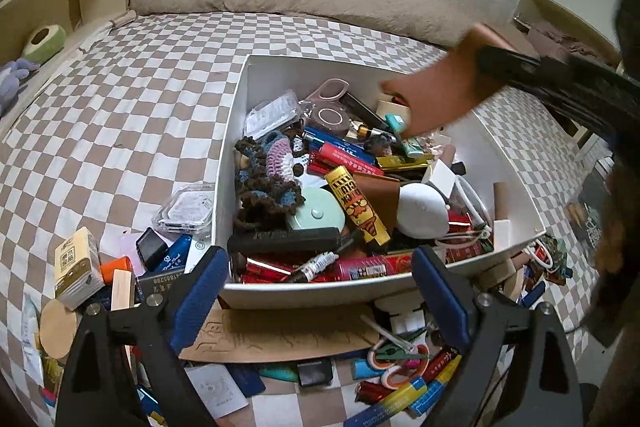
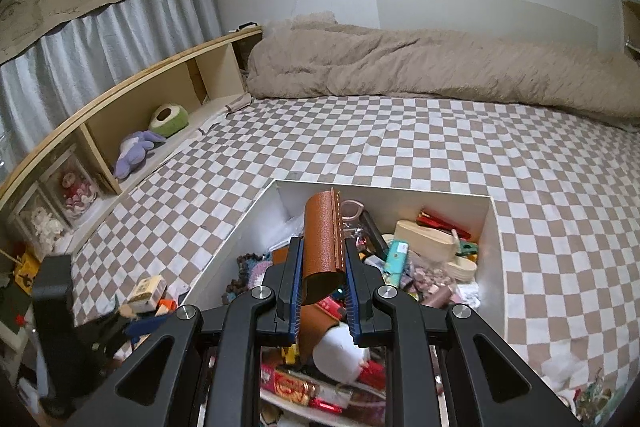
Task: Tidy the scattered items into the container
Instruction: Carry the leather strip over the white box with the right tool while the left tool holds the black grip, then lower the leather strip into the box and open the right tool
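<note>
the bed (image 2: 400, 147) with its checkered sheet carries a white container (image 1: 236, 131), heaped with small items. more scattered items (image 1: 400, 379) lie on the sheet just beside the container's near wall. over the container the right claw (image 2: 323, 263) pinches a brown leather case (image 2: 322, 239). at the near wall the left claw (image 1: 320, 279) stands spread, gripping nothing.

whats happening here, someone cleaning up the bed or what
A person with a gripper in each hand is clearing clutter off a checkered bed into a white box, already nearly full. The right gripper is shut on a brown leather pouch, holding it over the box. The left gripper is open and empty at the box's near edge, with more loose items on the bed below.
</note>
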The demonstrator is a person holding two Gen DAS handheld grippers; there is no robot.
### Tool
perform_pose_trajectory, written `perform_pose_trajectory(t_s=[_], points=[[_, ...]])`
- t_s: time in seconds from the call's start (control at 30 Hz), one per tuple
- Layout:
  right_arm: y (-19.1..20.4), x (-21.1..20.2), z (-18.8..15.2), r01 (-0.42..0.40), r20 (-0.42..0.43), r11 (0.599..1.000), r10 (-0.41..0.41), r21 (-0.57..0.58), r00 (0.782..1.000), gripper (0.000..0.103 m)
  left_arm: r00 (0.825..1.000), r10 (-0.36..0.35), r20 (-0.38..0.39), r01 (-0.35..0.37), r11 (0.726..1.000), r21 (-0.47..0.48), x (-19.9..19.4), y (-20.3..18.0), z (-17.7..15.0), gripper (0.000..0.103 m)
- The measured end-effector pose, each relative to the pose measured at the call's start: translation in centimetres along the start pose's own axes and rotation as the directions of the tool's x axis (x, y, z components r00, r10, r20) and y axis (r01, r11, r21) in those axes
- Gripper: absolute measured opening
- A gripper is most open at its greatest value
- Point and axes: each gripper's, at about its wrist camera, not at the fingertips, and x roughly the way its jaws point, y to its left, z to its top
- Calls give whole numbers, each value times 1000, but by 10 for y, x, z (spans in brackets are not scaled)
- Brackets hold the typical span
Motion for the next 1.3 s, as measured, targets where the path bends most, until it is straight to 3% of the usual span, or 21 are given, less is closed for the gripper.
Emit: perform_pose_trajectory(t_s=[0.4, 0.6, 0.77, 0.87, 1.17, 1.3], points=[[3, 79, 24, -61, -102, 986, 78, 157, 992, 20, 999, 11, 47, -10, 1000, -23, -19, 22, -1, 94], [32, 117, 28, -29, -220, 1000, 28, 0, 975, 20, 998, -8, 62, 10, 1000, -25, -24, 30, 1, 94], [49, 142, 34, -80, -328, 992, 43, -99, 944, 20, 997, -20, 71, 22, 999, -25, -27, 33, 3, 94], [59, 159, 34, -76, -376, 985, 12, -154, 927, 20, 997, -25, 75, 28, 999, -36, -28, 37, 6, 94], [75, 203, 32, -38, -434, 984, -42, -175, 900, 20, 996, -38, 76, 42, 998, -57, -27, 44, 6, 94], [73, 209, 36, 1, -415, 987, -70, -164, 907, 20, 996, -46, 76, 50, 997, -53, -26, 44, 5, 94]])
